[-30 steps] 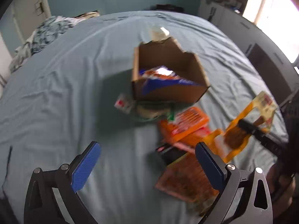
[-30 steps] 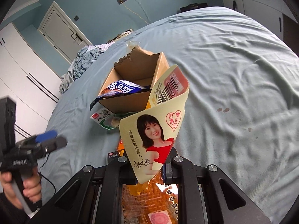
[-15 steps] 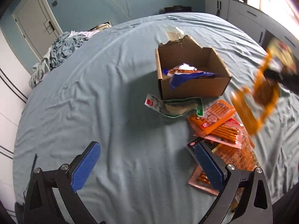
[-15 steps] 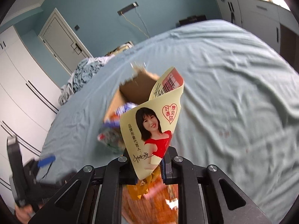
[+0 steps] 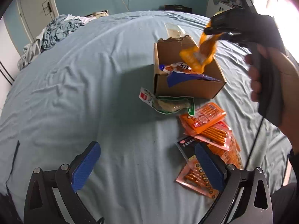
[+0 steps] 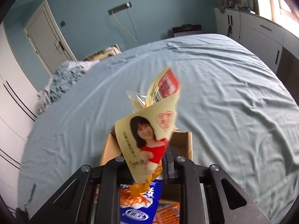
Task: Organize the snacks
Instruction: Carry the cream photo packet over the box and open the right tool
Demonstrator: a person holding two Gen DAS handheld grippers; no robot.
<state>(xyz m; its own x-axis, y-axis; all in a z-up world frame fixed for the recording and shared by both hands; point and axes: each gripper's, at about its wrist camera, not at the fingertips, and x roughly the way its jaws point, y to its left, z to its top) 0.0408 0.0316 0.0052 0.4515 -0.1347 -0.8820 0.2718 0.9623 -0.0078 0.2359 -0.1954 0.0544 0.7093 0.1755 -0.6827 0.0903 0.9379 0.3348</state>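
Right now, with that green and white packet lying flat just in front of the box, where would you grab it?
I'd take the green and white packet by its white end with the red label, coming from the left. That end lies on bare sheet, while the other end touches the orange packets.

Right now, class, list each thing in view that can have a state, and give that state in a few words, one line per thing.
cardboard box: open, upright on the bed, a blue packet inside.
yellow snack packet: above the box, between the right gripper's opening jaws.
right gripper: jaws opening.
left gripper: open, empty.
green-edged packet: flat on the bed beside the box.
orange packets: piled on the bed, overlapping.
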